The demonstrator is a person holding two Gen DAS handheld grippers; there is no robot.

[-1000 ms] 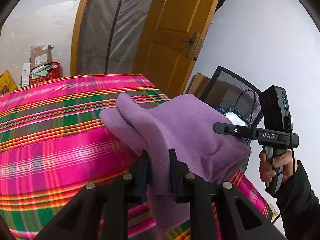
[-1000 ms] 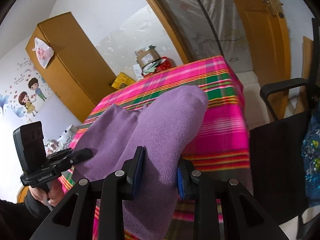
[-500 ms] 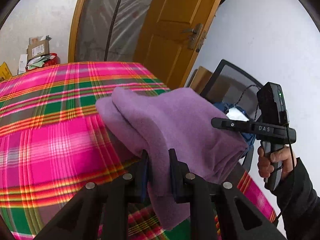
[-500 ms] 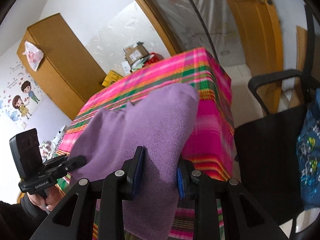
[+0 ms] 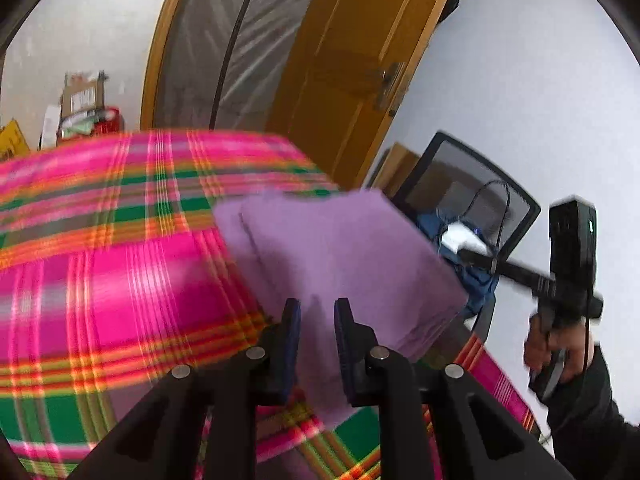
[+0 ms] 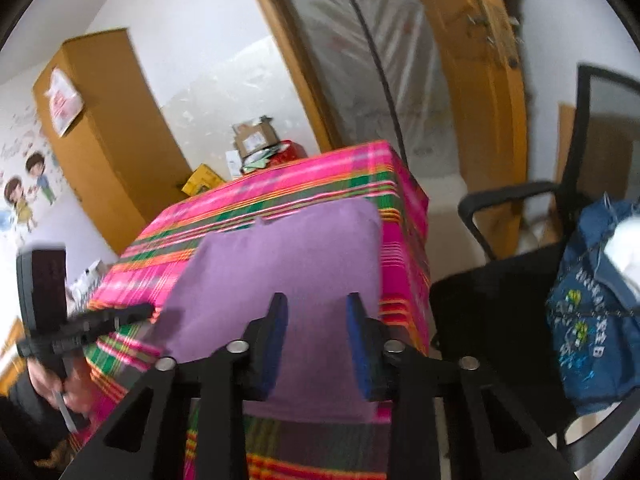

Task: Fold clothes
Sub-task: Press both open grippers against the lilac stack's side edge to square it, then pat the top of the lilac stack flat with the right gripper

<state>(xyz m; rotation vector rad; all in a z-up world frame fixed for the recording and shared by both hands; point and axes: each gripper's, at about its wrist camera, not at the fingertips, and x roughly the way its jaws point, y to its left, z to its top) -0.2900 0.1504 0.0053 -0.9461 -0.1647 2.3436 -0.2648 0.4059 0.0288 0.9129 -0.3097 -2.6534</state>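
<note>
A folded purple cloth (image 5: 340, 256) lies on the pink plaid tablecloth (image 5: 120, 280) near the table's right edge. My left gripper (image 5: 316, 320) is shut on the cloth's near fold, which runs down between its pads. In the right wrist view the purple cloth (image 6: 288, 264) lies flat, seen past my right gripper (image 6: 318, 320). The right jaws are closing, and their pads do not seem to press on the cloth. From the left wrist view, the right gripper's fingertips (image 5: 470, 257) sit just off the cloth's right edge. The picture is blurred.
A black mesh office chair (image 6: 500, 300) with a blue patterned bag (image 6: 592, 320) stands right of the table. Behind are a wooden door (image 5: 352, 80), a plastic-covered doorway (image 5: 240, 40), boxes on the floor (image 6: 256, 144) and a yellow cabinet (image 6: 100, 120).
The purple cloth, held up and draped before, now lies flatter on the table. My right gripper has pulled back off its right edge. The left gripper still holds its fold.
</note>
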